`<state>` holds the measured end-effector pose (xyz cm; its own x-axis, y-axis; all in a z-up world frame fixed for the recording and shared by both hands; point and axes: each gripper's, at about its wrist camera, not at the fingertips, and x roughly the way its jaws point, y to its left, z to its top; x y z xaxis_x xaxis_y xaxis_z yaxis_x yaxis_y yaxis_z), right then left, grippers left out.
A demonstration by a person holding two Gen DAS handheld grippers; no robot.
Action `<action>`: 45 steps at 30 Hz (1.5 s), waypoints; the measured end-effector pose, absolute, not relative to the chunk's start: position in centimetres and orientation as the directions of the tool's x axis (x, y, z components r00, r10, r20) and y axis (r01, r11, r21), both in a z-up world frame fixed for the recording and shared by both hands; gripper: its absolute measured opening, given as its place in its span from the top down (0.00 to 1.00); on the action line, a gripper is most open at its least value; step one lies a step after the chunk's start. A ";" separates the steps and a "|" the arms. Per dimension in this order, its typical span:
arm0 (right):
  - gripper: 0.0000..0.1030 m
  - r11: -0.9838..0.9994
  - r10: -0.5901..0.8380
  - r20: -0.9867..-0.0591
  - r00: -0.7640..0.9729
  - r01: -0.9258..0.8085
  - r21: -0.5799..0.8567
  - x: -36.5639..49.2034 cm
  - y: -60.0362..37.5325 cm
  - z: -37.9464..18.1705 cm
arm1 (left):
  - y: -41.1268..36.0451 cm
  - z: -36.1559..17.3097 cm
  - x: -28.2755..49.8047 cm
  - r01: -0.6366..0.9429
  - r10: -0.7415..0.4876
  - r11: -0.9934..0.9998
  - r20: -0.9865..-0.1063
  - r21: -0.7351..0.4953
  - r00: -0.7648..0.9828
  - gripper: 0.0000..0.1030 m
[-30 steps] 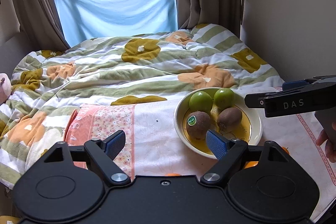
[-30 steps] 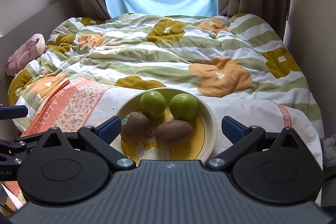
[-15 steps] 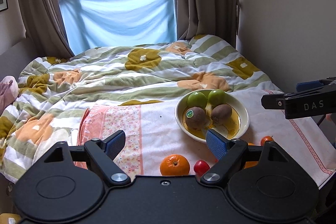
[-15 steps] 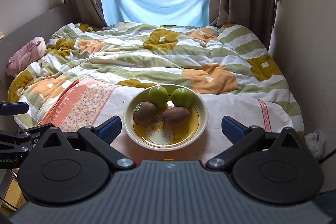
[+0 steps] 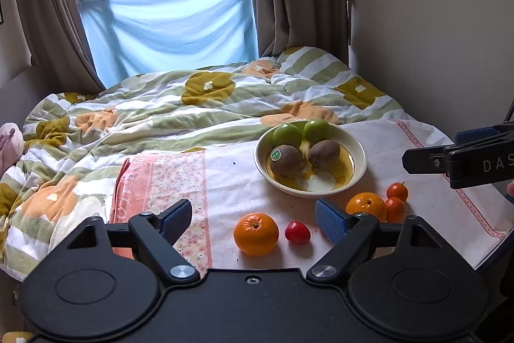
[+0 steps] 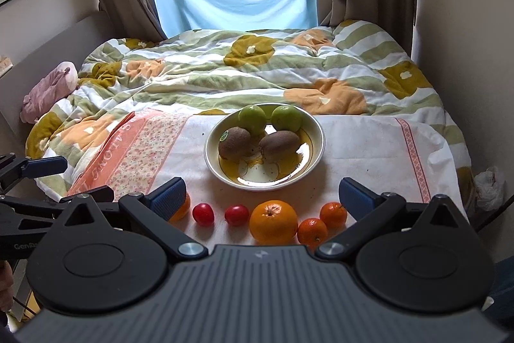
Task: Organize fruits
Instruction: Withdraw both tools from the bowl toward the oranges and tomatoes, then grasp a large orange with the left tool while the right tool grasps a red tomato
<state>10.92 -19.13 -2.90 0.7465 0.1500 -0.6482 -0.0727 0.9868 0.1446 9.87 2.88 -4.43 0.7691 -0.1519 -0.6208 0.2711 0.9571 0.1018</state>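
Left wrist view: left hand-held gripper spread, nothing between pads. Bowl with two kiwis and two green fruits sits on cloth on the bed; orange and red fruit near the bed's front edge.

Right wrist view: right hand-held gripper spread, empty. Oranges, red fruits in a row between bowl and front edge.
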 end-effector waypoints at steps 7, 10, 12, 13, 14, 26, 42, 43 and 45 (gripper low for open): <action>0.00 0.988 0.133 -0.665 0.735 -0.044 0.149 10.4 -17.0 -5.5 | 4.2 -7.7 11.1 0.357 -0.216 0.930 -0.664 0.084 0.716 0.15; 0.00 0.986 0.114 -0.676 0.728 -0.002 0.164 10.6 -15.9 -6.9 | 4.9 -9.2 12.4 0.411 -0.246 0.907 -0.684 0.087 0.687 0.15; 0.00 0.982 0.107 -0.682 0.724 0.030 0.186 10.8 -15.2 -7.8 | 5.2 -10.2 13.4 0.450 -0.264 0.888 -0.697 0.094 0.667 0.15; 0.00 0.981 0.100 -0.684 0.722 0.044 0.190 10.8 -14.8 -8.2 | 5.3 -10.7 13.9 0.467 -0.272 0.879 -0.700 0.100 0.660 0.15; 0.00 0.979 0.090 -0.689 0.719 0.062 0.193 11.0 -14.4 -8.7 | 5.5 -11.0 14.3 0.483 -0.278 0.870 -0.704 0.104 0.653 0.15; 0.04 0.950 0.030 -0.730 0.682 0.208 0.233 13.6 -10.8 -13.0 | 5.5 -15.3 18.6 0.642 -0.364 0.758 -0.745 0.111 0.558 0.18; 0.11 0.908 0.015 -0.761 0.649 0.309 0.282 16.0 -9.7 -15.6 | 4.5 -18.2 21.5 0.702 -0.403 0.710 -0.781 0.062 0.477 0.37; 0.14 0.907 0.019 -0.763 0.646 0.311 0.285 16.0 -9.7 -15.7 | 4.6 -18.3 21.6 0.705 -0.406 0.707 -0.780 0.062 0.476 0.37; 0.18 0.900 0.029 -0.768 0.640 0.317 0.298 16.3 -9.7 -15.9 | 4.7 -18.3 21.8 0.707 -0.413 0.705 -0.783 0.049 0.466 0.38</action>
<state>16.27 -9.70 -15.93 0.6398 0.0287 -0.7680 0.3172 0.9004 0.2979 21.82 4.68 -18.25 0.4656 -0.4132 -0.7826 0.7075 0.7051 0.0486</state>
